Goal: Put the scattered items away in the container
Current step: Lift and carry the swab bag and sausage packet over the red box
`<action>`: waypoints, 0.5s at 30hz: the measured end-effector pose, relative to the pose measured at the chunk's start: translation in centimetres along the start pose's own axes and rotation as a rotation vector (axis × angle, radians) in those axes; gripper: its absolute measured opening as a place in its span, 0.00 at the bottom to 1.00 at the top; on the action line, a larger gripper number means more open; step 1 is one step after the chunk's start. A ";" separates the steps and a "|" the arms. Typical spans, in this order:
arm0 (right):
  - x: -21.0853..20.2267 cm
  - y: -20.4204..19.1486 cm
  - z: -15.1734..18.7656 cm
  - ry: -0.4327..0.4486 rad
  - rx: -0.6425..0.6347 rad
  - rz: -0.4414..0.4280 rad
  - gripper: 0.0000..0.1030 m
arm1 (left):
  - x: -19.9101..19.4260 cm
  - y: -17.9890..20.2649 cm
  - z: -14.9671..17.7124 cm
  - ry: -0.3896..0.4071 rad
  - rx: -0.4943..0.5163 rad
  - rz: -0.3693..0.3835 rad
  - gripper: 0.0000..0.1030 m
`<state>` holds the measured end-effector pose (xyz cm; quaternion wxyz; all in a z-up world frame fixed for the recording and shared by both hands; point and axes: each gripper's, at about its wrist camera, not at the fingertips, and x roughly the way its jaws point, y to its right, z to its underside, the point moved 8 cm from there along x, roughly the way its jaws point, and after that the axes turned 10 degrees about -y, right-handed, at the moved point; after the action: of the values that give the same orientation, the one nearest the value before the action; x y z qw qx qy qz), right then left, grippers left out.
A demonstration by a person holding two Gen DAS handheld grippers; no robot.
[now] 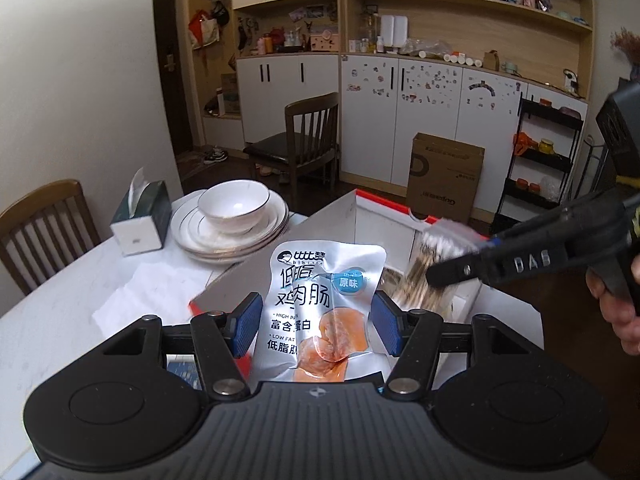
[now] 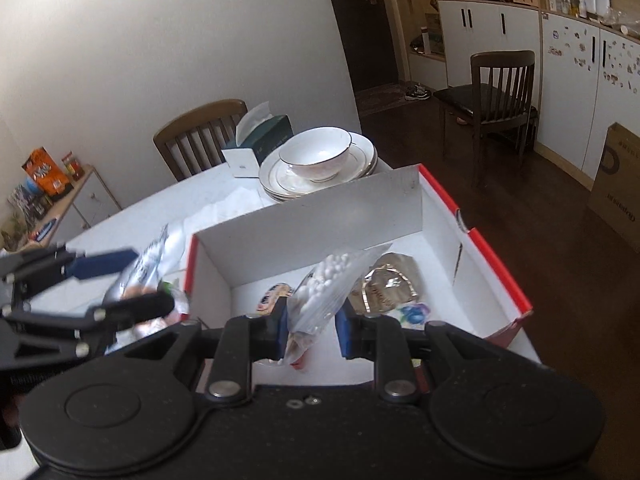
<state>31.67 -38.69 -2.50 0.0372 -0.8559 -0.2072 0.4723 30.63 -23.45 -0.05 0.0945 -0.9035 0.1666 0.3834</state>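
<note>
My left gripper (image 1: 316, 322) pinches a silver foil sausage pouch (image 1: 316, 300), my right gripper (image 2: 312, 330) clamps a clear bag of cotton swabs (image 2: 320, 292) – both over the red-edged white cardboard box (image 2: 496, 264) on the white table (image 1: 60, 300).

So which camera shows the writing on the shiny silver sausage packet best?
The left wrist view: the silver foil sausage packet faces the camera between the left hand-held gripper, its print sharp. In the right wrist view the same packet shows blurred and edge-on, so nothing on it is readable.
</note>
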 end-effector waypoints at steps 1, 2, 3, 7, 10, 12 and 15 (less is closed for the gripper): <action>0.2 0.3 0.0 -0.006 -0.003 0.005 0.22 | 0.5 0.1 -0.4 -0.004 0.005 0.002 0.57; 0.4 0.6 -0.1 -0.013 -0.006 0.008 0.22 | 0.9 0.3 -0.9 -0.009 0.010 0.003 0.57; 0.7 0.8 -0.1 -0.022 -0.009 0.010 0.22 | 1.5 0.4 -1.2 -0.015 0.013 0.003 0.57; 1.7 1.5 -0.2 -0.049 -0.026 0.018 0.22 | 3.5 0.8 -2.3 -0.045 0.030 0.004 0.57; 2.4 1.6 -0.2 -0.071 -0.052 0.019 0.22 | 5.0 1.1 -3.0 -0.059 0.052 -0.006 0.57; 2.9 1.4 -0.2 -0.091 -0.079 0.017 0.22 | 6.1 1.3 -3.3 -0.075 0.063 -0.008 0.57; 3.9 1.2 -0.4 -0.124 -0.121 0.012 0.22 | 7.9 1.2 -3.4 -0.110 0.059 -0.010 0.57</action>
<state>34.16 -38.22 -5.67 -0.0303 -0.8270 -0.2323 0.5110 37.56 -27.41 -3.49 0.1318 -0.8787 0.1678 0.4270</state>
